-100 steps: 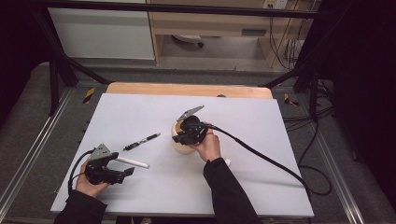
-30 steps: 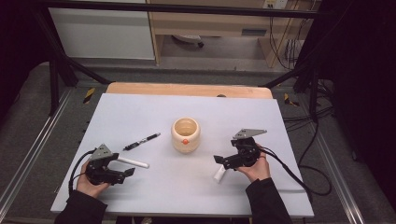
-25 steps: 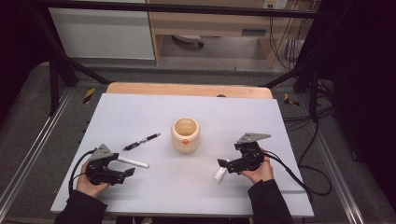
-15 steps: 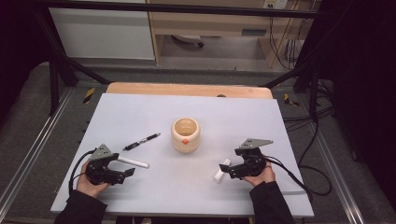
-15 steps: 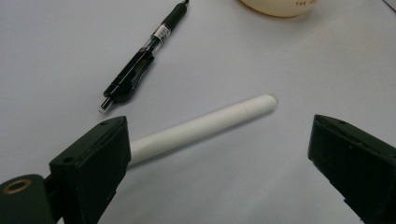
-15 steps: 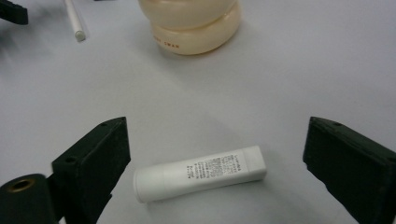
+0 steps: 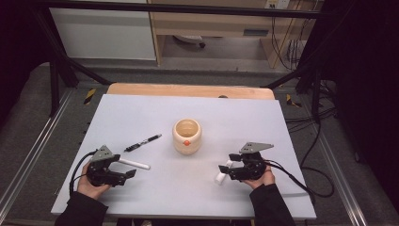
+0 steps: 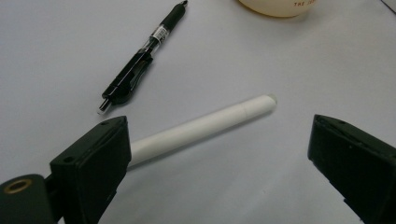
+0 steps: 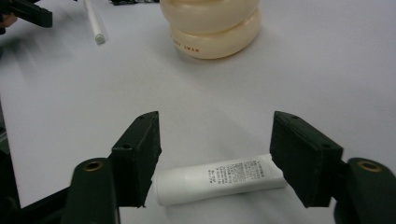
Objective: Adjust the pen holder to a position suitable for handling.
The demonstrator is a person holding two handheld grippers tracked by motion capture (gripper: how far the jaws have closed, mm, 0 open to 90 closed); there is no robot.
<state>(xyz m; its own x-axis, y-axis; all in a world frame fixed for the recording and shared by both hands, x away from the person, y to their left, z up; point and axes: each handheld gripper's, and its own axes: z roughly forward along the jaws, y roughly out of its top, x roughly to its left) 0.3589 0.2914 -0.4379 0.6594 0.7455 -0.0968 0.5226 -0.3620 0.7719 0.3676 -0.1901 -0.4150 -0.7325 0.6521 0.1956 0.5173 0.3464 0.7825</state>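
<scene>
A short white tube point(image 9: 219, 179) with small print lies crosswise between the jaws of my right gripper point(image 9: 215, 140). Those jaws have just been closing. The tube's ends reach the pads, and I see no firm squeeze. In the high view that gripper point(image 7: 225, 170) sits front right with the tube point(image 7: 220, 177) at its tips. My left gripper point(image 8: 219, 130) is open at the front left point(image 7: 128, 174). A white stick point(image 8: 201, 126) lies on the table between its jaws, its near end beside the left jaw. A black pen point(image 8: 140, 60) lies just beyond.
A cream round pot point(image 7: 187, 135) with a red dot stands mid-table, open end up. The white board point(image 7: 263, 122) covers a wooden table; dark floor, rails and cables surround it. The pot point(image 9: 212, 28) stands beyond my right gripper.
My right hand left the pot, moved to the front right and came down around the white tube, and its jaws narrowed. The left hand stayed where it was.
</scene>
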